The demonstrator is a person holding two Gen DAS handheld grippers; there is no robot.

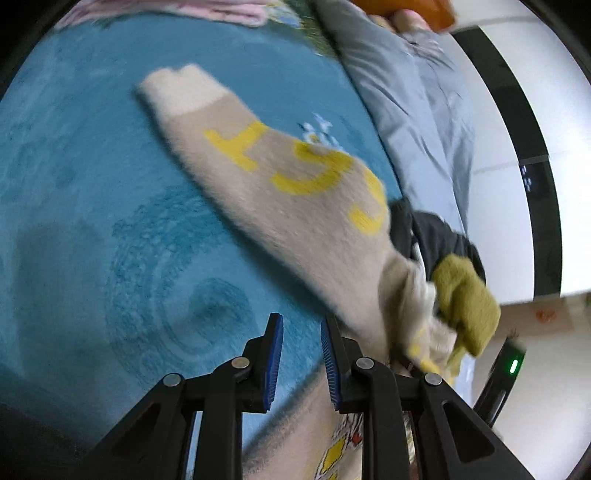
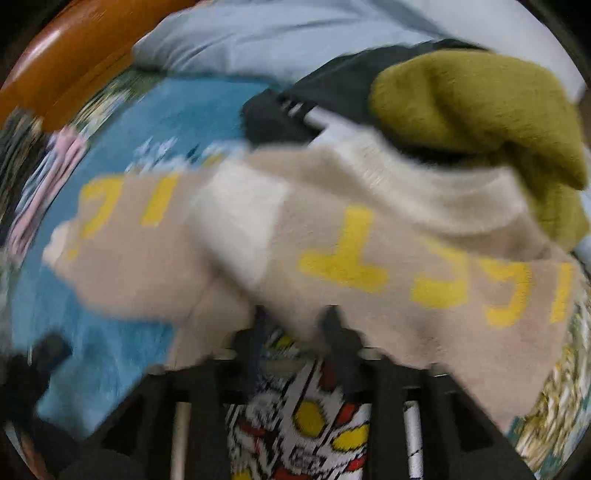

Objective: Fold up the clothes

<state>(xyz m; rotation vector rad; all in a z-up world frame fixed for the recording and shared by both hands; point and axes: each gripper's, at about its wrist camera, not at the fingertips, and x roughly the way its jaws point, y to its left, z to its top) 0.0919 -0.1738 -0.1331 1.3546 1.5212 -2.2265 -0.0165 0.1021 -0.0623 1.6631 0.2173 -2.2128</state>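
Note:
A beige knit sweater (image 1: 280, 184) with yellow letters and a cream cuff stretches across the blue blanket (image 1: 92, 203), its sleeve running from upper left to lower right. My left gripper (image 1: 301, 354) stands open just left of the sleeve, blue pads (image 1: 275, 362) apart with nothing between them. In the blurred right wrist view the sweater (image 2: 332, 236) drapes over my right gripper (image 2: 295, 325), hiding its fingertips. A cartoon print (image 2: 310, 417) on the sweater shows between the fingers.
An olive green garment (image 1: 465, 302) and a dark garment (image 1: 436, 229) lie bunched at the sweater's right end. Grey-blue bedding (image 1: 406, 92) runs along the right side. A pink garment (image 1: 203, 11) lies at the far edge, and a wooden bed frame (image 2: 74, 55) is beyond.

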